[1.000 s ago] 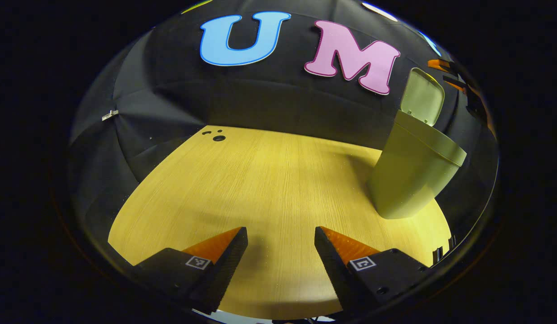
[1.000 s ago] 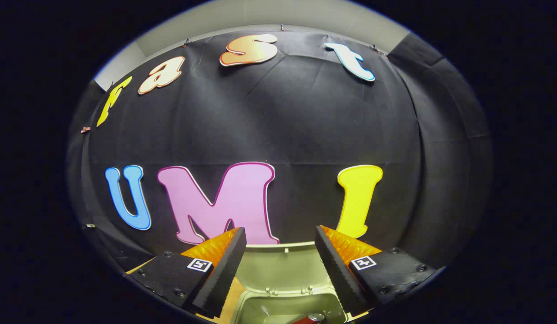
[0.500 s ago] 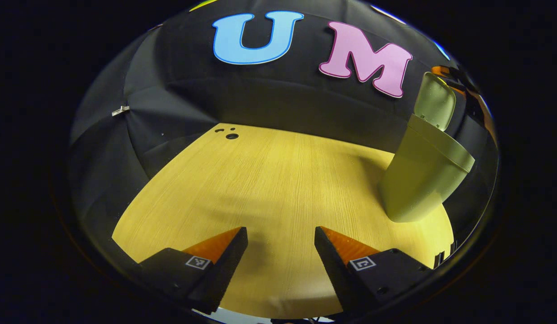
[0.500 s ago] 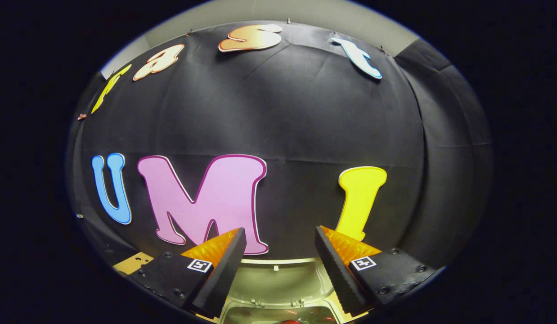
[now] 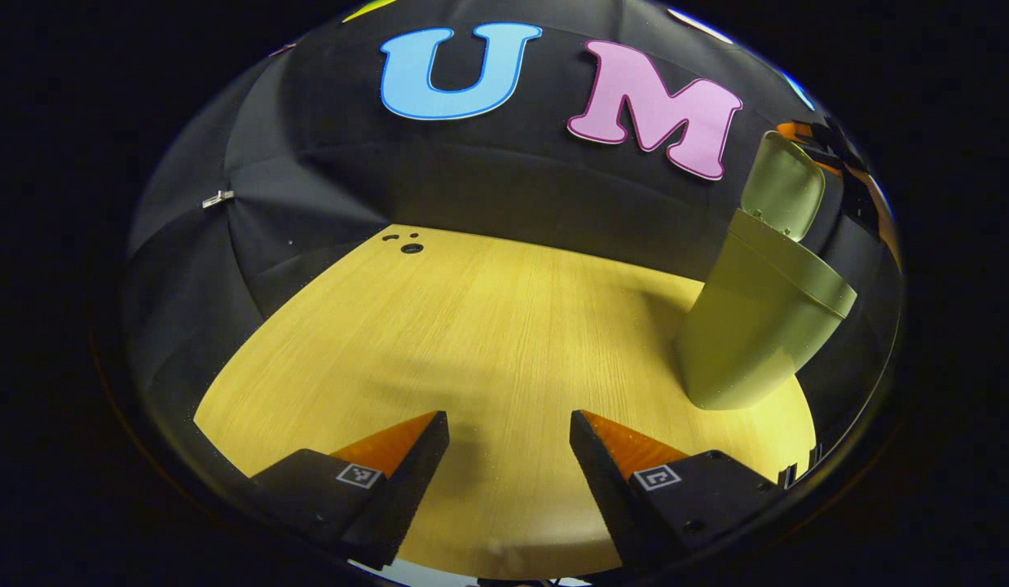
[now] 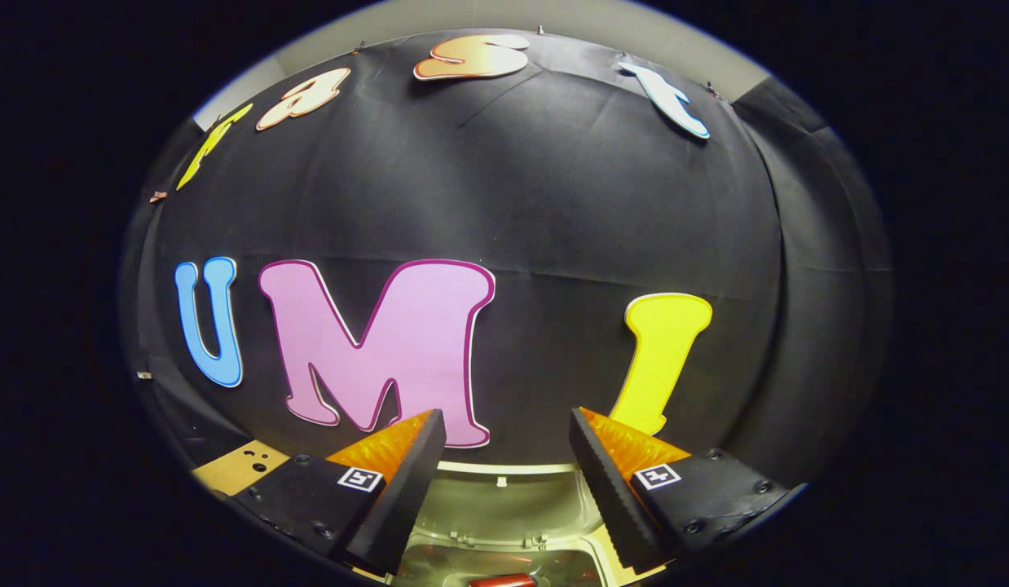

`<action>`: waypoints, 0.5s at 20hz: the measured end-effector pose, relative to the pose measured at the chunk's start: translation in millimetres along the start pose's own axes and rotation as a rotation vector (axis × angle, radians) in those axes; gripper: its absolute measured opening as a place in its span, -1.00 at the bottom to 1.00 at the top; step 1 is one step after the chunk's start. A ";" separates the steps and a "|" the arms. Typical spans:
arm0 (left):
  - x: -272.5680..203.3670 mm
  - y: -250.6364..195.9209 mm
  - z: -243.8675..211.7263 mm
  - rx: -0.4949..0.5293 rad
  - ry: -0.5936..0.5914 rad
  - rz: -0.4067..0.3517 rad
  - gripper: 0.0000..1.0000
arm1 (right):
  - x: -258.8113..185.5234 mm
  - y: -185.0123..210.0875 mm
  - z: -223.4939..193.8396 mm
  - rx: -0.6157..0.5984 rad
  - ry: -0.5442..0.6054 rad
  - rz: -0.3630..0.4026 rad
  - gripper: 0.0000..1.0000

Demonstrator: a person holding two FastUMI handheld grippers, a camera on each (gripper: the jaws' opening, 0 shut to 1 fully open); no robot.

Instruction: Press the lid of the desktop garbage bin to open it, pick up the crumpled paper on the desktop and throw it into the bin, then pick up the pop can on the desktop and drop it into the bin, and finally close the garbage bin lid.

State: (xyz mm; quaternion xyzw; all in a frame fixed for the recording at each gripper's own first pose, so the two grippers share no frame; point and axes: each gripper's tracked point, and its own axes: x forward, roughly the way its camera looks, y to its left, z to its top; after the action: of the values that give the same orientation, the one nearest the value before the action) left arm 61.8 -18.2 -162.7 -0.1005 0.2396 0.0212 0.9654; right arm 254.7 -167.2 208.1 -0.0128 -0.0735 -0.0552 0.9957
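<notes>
In the left gripper view the garbage bin (image 5: pixel 757 326) stands upright on the bench (image 5: pixel 488 326), lid (image 5: pixel 783 186) raised, right of the left gripper (image 5: pixel 508 424), whose fingers gape empty. The right gripper (image 6: pixel 507 424) hangs spread above the bin, pop can (image 6: pixel 501 580) inside, below its fingers.

The right tool (image 6: pixel 508 440) hangs with its fingers spread and empty above the open bin (image 6: pixel 504 562), whose raised lid (image 6: pixel 504 501) stands behind; a red can (image 6: pixel 501 580) lies inside; tabletop (image 6: pixel 231 473) corner at left
</notes>
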 end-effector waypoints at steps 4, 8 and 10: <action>-1.6 -7.7 -4.7 0.037 0.001 -0.036 0.92 | -23.3 0.4 -8.3 0.002 0.035 0.009 0.84; -9.1 -6.4 -7.6 0.065 -0.003 -0.063 0.92 | -51.6 0.4 -20.3 -0.007 0.072 0.007 0.92; -11.4 -3.0 -13.4 0.069 0.006 -0.075 0.92 | -63.8 0.3 -28.2 -0.006 0.086 0.000 0.92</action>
State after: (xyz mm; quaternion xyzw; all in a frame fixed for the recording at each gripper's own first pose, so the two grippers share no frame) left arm 45.8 -23.8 -168.4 -0.0761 0.2391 -0.0235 0.9677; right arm 196.1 -160.9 170.9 -0.0136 -0.0304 -0.0558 0.9979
